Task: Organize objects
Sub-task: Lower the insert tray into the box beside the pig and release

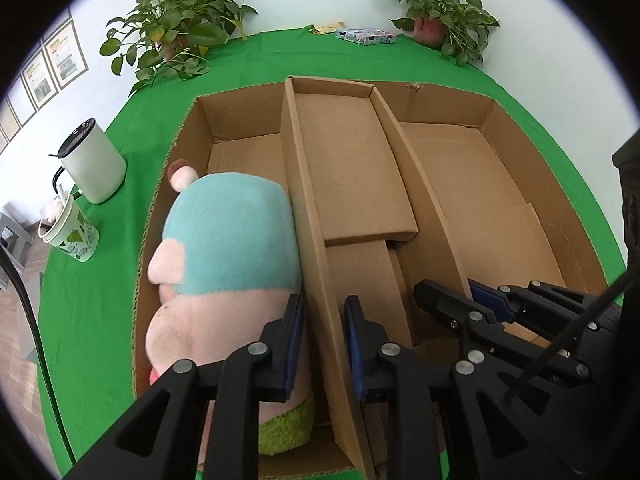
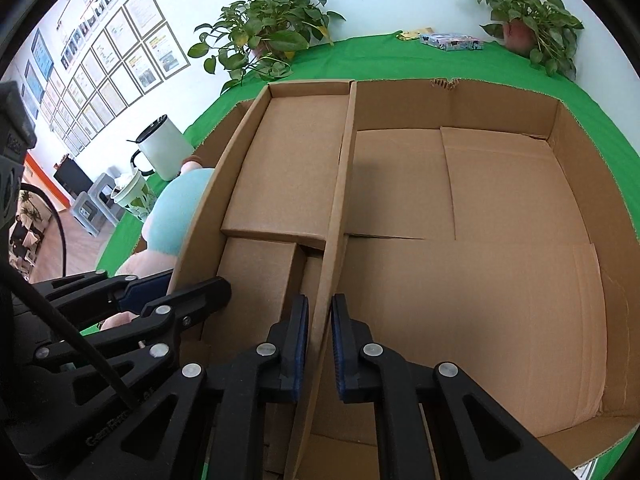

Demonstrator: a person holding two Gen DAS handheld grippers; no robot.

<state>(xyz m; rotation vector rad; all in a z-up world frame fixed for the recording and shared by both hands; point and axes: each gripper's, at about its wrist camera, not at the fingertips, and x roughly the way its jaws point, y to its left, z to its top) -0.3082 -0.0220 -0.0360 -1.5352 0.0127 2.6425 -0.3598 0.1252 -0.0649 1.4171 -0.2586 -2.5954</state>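
A large open cardboard box lies on the green cloth, and a narrow cardboard inner box stands inside it. My left gripper straddles the inner box's left wall, fingers on either side. My right gripper straddles its right wall the same way and also shows in the left wrist view. A pink and teal plush toy lies in the left compartment, beside the left gripper's left finger. Whether the pads press the walls is unclear.
A white kettle and a patterned cup stand left of the box. Two potted plants and a small colourful box sit at the table's far edge. The right compartment holds only cardboard flaps.
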